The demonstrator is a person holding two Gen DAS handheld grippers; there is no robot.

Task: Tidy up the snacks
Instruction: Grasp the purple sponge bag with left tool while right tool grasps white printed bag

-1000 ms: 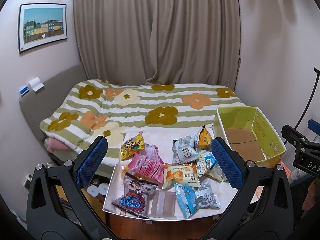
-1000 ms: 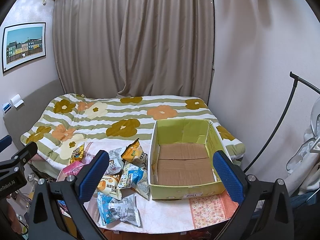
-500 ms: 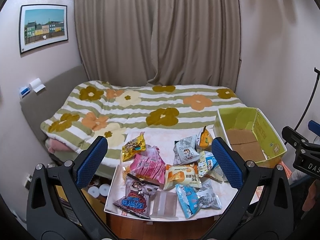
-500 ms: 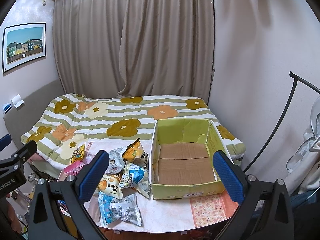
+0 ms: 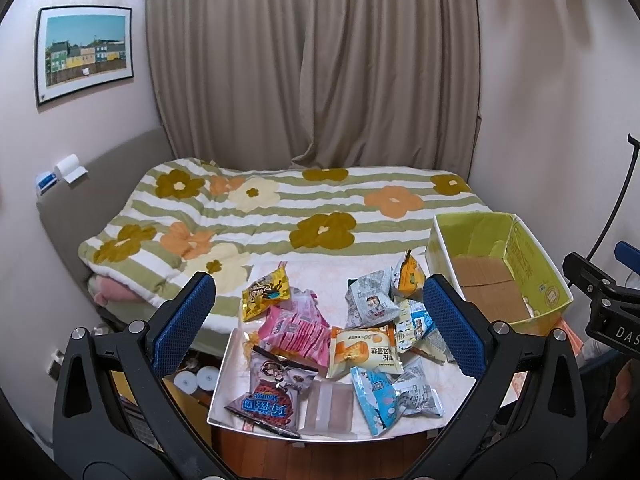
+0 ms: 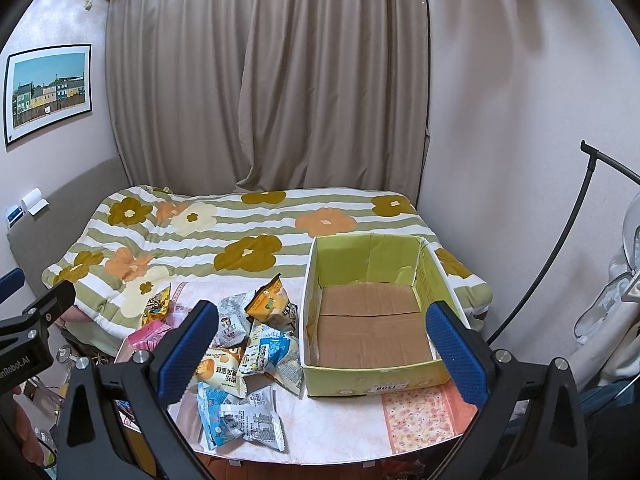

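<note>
Both the left gripper [image 5: 318, 322] and right gripper [image 6: 322, 344] gape wide above scattered snack packets [image 5: 340, 332] beside the green box [image 6: 372, 316].

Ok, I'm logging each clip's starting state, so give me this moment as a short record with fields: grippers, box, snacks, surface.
left gripper: open, holding nothing, held above the snack pile
right gripper: open, holding nothing, held in front of the box
box: green cardboard, open top, no snacks inside, at the right of the table
snack packets: loose pile left of the box, none in it yet
table: white floral cloth, stands before a bed with a flowered quilt
</note>
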